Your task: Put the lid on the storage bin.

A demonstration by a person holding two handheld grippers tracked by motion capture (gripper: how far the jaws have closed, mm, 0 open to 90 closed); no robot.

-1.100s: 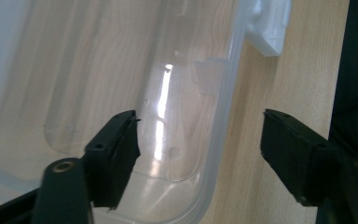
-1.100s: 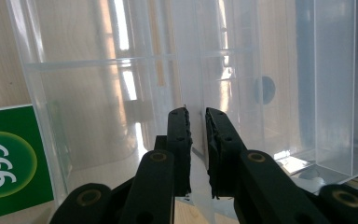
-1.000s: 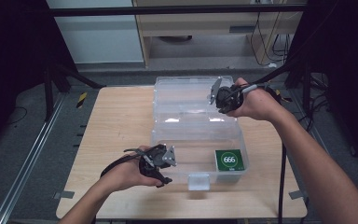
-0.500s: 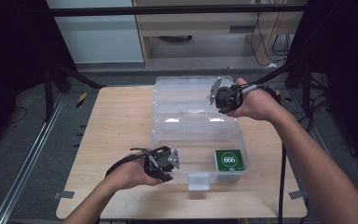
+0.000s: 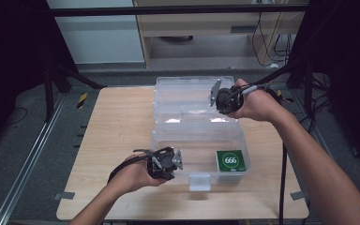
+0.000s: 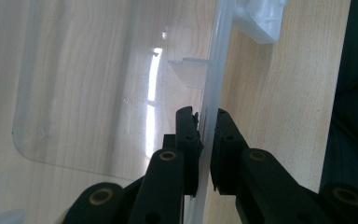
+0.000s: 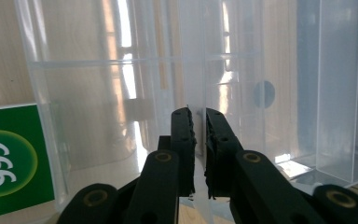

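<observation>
- A clear plastic box [image 5: 199, 136] sits on the wooden table [image 5: 117, 126]. Its lid [image 5: 187, 91] is folded open at the far side.
- The left gripper [image 5: 174, 161] is at the near wall of the box. Its jaws have just been closing. In the left gripper view, the left gripper [image 6: 206, 122] now pinches the thin front wall [image 6: 213, 93] between its pads.
- A white latch [image 5: 200, 182] sticks out from the front wall, just beside the left gripper.
- The right gripper [image 5: 214, 96] is at the lid. In the right gripper view, the right gripper [image 7: 197, 117] squeezes a thin clear edge of the lid.
- A green card [image 5: 231, 160] with "666" on it lies in the box, at its near right corner.
</observation>
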